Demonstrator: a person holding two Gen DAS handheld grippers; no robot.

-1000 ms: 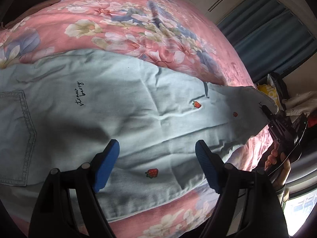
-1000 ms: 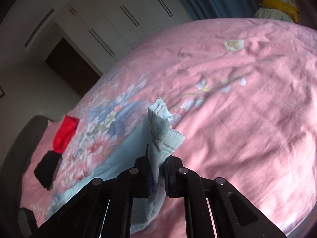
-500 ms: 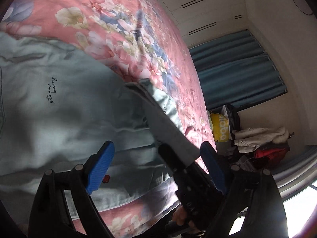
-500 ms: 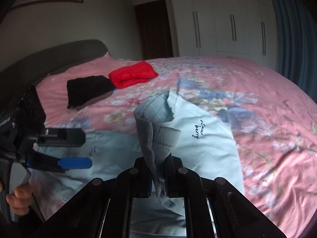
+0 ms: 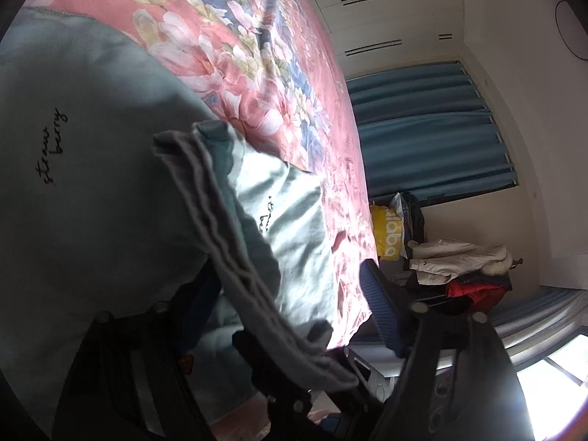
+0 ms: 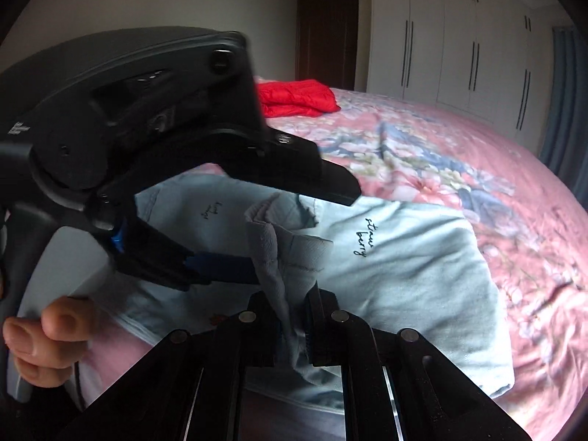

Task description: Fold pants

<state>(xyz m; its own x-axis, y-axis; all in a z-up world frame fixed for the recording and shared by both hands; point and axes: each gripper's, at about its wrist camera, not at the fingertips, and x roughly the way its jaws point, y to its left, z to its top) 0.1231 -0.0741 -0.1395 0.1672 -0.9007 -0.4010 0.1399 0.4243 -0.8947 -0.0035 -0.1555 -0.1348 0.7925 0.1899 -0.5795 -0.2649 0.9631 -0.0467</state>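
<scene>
Pale blue jeans [image 5: 92, 128] with small "strawberry" lettering lie on a pink floral bedspread [image 5: 239, 36], one leg doubled back over the rest [image 6: 404, 275]. My right gripper [image 6: 294, 316] is shut on that leg's hem [image 6: 268, 250] and holds it up; its black body shows at the bottom of the left wrist view. The hem band [image 5: 205, 198] runs between the blue pads of my left gripper [image 5: 288, 307], whose jaws are closing. One pad touches the cloth, while the other stands clear of it. From the right wrist view, the left gripper [image 6: 301, 231] straddles the raised hem.
A hand [image 6: 47, 334] grips the left gripper's handle at the near bed edge. A folded red garment [image 6: 297, 97] lies far up the bed. Beyond the bed are white wardrobes [image 6: 459, 36], blue curtains [image 5: 422, 128], a yellow bag [image 5: 389, 235] and a clothes pile [image 5: 459, 268].
My right gripper swung the leg hem back over the jeans and into the left gripper's jaws. The left gripper rolled, and its jaws narrowed around the hem.
</scene>
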